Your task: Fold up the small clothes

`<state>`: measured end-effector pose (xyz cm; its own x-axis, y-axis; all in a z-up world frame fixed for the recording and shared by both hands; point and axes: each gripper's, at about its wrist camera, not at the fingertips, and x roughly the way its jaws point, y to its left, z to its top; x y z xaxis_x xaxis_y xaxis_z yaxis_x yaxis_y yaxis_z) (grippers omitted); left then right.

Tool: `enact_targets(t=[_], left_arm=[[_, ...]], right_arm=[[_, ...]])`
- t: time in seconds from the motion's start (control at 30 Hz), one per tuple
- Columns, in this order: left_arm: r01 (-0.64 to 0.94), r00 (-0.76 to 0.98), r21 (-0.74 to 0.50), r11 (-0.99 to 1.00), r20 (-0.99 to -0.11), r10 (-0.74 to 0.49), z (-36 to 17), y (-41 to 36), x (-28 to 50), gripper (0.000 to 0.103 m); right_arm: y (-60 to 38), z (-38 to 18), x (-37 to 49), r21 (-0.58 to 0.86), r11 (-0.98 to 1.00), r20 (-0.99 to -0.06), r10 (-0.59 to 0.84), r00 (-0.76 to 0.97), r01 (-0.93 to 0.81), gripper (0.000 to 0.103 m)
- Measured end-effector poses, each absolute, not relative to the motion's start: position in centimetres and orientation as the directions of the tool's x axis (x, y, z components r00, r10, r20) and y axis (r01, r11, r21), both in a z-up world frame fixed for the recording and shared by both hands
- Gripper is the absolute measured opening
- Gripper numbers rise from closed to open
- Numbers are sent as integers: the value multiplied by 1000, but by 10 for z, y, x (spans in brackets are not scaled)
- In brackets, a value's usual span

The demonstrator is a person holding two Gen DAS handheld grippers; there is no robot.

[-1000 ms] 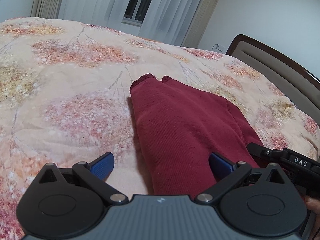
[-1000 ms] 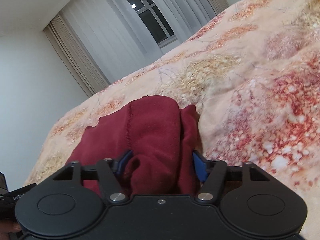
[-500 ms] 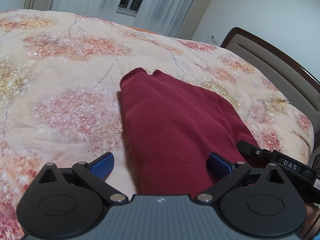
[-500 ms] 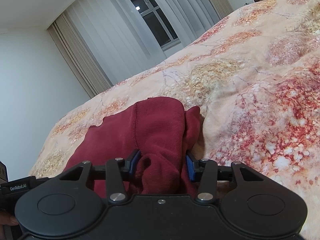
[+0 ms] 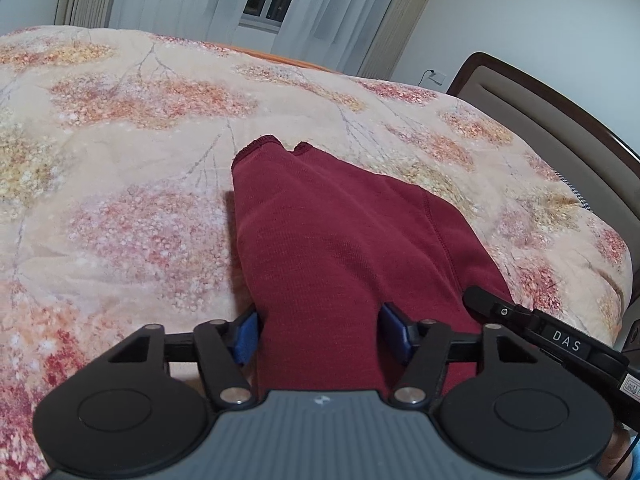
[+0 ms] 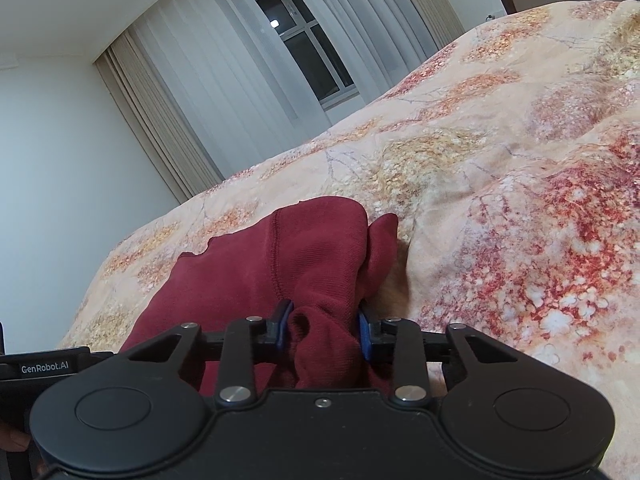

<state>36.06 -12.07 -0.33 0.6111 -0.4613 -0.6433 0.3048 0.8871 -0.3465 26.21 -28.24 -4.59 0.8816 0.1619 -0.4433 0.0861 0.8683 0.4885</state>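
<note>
A dark red knit garment (image 5: 340, 240) lies folded lengthwise on the flowered bedspread (image 5: 120, 200), its two cuffs at the far end. My left gripper (image 5: 320, 334) has narrowed on the garment's near edge, with cloth filling the space between its blue pads. In the right wrist view the same garment (image 6: 280, 264) lies bunched, and my right gripper (image 6: 322, 330) is shut on a gathered fold of it. The right gripper's body shows at the right of the left wrist view (image 5: 560, 340).
A dark wood and beige headboard (image 5: 560, 120) stands at the right. Curtains and a window (image 6: 304, 52) are behind the bed. The bedspread (image 6: 520, 200) rises in wrinkles to the right of the garment.
My left gripper has closed from wide open onto the garment's near edge. My right gripper has closed tighter on the bunched cloth. Both wrist views have lifted slightly.
</note>
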Motion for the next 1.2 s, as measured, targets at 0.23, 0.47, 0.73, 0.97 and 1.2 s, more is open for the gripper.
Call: enact_targets(t=[0.23,0.47,0.73,0.97,1.2], left_arm=[[316,627,-343,885,-624,-466,10,-121,351,49],[336,635,-356,872,-598,-489,23,-116,341,41],[332,658,-370,868,-568,-494,40,-90,326,39],[280,709,-359,890,-547,-444,55,-42,315,39],[202,754,-347,916,-542,-372,63,16,311,39]], right_arm=[[-278,-35,254,474,876,-439,148,886,88,30],[-266,-14,248,437,897,-416,138,899,65,28],[-233,11,248,400,917,-386,171,907,-3,27],[-189,24,261,396,914,-357,239,903,-86,27],[-132,29,278,411,896,-334,318,887,-166,27]])
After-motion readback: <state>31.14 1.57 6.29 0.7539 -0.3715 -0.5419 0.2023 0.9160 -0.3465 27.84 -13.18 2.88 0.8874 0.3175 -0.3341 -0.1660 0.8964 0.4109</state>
